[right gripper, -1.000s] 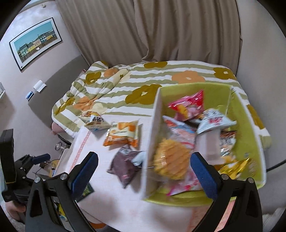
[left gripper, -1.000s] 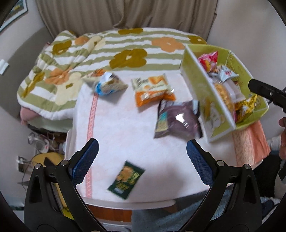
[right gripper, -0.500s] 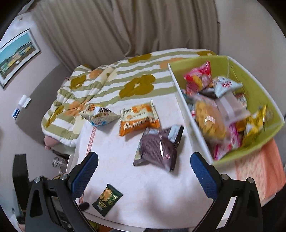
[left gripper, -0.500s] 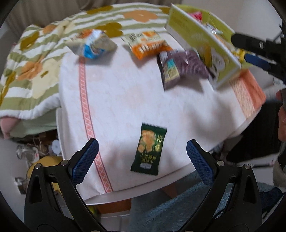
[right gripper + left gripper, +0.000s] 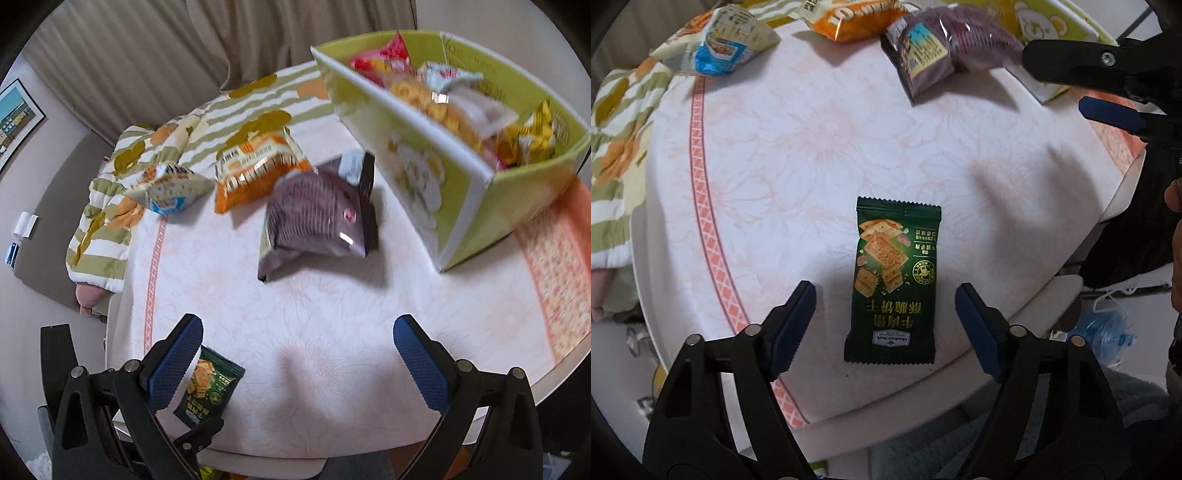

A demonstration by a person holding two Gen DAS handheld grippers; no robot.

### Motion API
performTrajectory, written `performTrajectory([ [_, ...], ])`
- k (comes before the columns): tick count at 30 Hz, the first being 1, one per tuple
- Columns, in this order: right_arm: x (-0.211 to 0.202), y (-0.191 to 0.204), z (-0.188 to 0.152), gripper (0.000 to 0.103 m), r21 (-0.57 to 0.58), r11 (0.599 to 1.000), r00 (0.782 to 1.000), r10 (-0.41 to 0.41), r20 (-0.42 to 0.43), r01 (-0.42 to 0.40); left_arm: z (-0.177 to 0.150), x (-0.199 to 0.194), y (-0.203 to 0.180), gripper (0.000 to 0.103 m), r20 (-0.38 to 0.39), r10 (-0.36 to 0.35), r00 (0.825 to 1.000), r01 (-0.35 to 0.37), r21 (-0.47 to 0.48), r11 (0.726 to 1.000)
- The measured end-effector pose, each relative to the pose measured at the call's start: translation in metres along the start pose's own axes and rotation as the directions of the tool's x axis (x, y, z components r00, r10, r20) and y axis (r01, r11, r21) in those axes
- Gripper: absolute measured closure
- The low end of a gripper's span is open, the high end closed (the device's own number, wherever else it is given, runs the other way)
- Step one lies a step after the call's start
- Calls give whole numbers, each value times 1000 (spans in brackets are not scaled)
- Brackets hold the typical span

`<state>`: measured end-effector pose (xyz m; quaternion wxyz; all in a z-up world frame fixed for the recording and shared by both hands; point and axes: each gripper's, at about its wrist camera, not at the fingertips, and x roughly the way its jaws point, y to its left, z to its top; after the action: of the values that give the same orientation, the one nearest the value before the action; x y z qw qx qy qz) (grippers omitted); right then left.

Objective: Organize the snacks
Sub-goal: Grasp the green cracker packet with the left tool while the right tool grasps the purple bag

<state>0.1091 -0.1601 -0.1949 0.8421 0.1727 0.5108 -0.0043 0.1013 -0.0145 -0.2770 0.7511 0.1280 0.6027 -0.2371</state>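
A dark green cracker packet [image 5: 894,280] lies flat near the table's front edge. My left gripper [image 5: 885,301] is open just above it, one finger on each side, not touching. The packet also shows in the right wrist view [image 5: 208,387], partly behind my right gripper's left finger. My right gripper [image 5: 297,345] is open and empty over bare tablecloth. A purple bag [image 5: 317,218], an orange bag [image 5: 258,168] and a blue-white bag [image 5: 170,190] lie farther back. A lime green box [image 5: 458,162] holds several snacks at the right.
The table wears a white cloth with an orange-pink border stripe [image 5: 701,177]. A striped floral quilt [image 5: 122,173] lies behind the table on the left. Curtains [image 5: 184,44] hang at the back. The right gripper's arm [image 5: 1108,70] reaches in at the upper right of the left wrist view.
My left gripper has come down and forward over the green packet, which now sits between its fingers. My right gripper has dropped lower toward the table, away from the box.
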Motion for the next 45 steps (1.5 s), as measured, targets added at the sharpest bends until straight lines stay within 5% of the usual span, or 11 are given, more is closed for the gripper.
performTrajectory([
  [8,24,-1,-3,0,14,1000,1000,9,-4,-9,5,6,-7,41,14,33,999,-34,39,999],
  [12,35,0,0,0,16,1000,1000,11,7,-11,10,6,-14,61,30,65,997,-66,60,996],
  [31,74,-11,34,1,80,995,997,52,63,-57,41,-7,7,63,24,39,999,-38,-63,997],
  [36,77,-10,38,12,69,997,997,40,65,-44,53,-9,12,63,31,34,999,-31,-88,996],
  [41,76,-10,40,36,56,998,997,35,64,-38,57,-16,15,63,49,36,998,-30,-116,993],
  [45,70,-12,39,38,64,997,997,45,59,-49,60,-27,21,63,74,44,996,-33,-136,990],
])
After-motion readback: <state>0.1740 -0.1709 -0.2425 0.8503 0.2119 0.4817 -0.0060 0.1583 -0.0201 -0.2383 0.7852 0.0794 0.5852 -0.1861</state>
